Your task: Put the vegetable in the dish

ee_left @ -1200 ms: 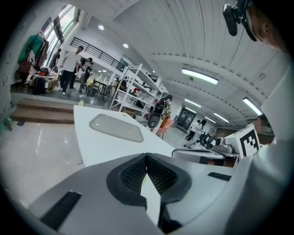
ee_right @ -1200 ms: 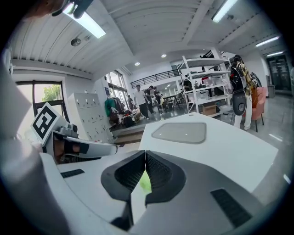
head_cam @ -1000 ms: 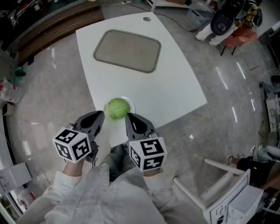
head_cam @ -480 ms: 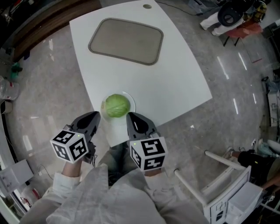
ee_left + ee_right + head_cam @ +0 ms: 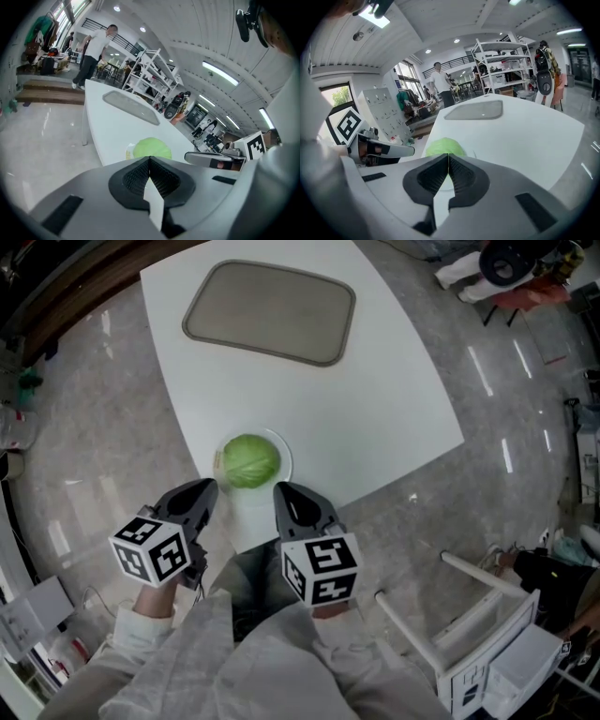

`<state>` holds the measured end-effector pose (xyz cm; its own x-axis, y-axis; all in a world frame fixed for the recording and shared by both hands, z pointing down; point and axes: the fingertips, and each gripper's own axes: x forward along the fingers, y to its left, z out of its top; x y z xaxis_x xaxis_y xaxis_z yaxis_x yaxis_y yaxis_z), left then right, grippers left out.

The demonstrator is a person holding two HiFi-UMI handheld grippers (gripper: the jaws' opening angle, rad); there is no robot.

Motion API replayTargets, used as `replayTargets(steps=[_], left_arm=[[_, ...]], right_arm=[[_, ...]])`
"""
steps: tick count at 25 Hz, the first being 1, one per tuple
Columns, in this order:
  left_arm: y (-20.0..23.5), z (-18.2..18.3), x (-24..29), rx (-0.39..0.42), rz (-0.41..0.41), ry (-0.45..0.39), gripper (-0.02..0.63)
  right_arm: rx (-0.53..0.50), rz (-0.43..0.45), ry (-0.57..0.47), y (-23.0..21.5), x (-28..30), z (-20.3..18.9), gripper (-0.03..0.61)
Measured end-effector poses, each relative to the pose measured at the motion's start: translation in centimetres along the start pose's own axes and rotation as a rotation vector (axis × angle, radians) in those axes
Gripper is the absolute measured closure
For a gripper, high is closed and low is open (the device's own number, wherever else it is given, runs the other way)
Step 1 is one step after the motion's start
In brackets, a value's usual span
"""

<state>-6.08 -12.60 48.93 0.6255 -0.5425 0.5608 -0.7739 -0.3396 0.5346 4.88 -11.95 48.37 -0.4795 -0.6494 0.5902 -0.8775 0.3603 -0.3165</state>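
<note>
head view: the cabbage (image 5: pixel 249 461) in its dish (image 5: pixel 285 456) now lies a touch farther from the left hand-held gripper (image 5: pixel 207 487) and right hand-held gripper (image 5: pixel 281 491), both clamped shut, empty; white worktop (image 5: pixel 375 409), grey tray (image 5: pixel 270 312), marble floor (image 5: pixel 103 427).

Left gripper (image 5: pixel 206 488), right gripper (image 5: pixel 283 491), drawn slightly back from cabbage (image 5: pixel 249 461)

Smooth matt table (image 5: pixel 375 418), glossy stone floor (image 5: pixel 103 451)

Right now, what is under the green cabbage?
A white dish on the white table; only its rim shows around the cabbage. The dish's middle is covered, so anything else in it cannot be seen.
</note>
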Motion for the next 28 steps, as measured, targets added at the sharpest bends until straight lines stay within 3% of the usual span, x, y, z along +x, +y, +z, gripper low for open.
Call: replayTargets(steps=[13,20,28], left_arm=[[1.9,-2.4,1.2,-0.064,0.04,0.034,0.609],[2.9,-3.2,1.9,-0.052,0.051,0.093,0.607],[3.7,-3.1,2.1,-0.075,0.087,0.082,0.604]], right_arm=[[0.082,-0.009,0.055,-1.1,1.4,-2.8,0.566],[0.121,-0.006,0.063,-1.5,2.1,-3.1,0.565],[0.14,0.001,0.094,-2.1,2.1,-4.0,0.565]])
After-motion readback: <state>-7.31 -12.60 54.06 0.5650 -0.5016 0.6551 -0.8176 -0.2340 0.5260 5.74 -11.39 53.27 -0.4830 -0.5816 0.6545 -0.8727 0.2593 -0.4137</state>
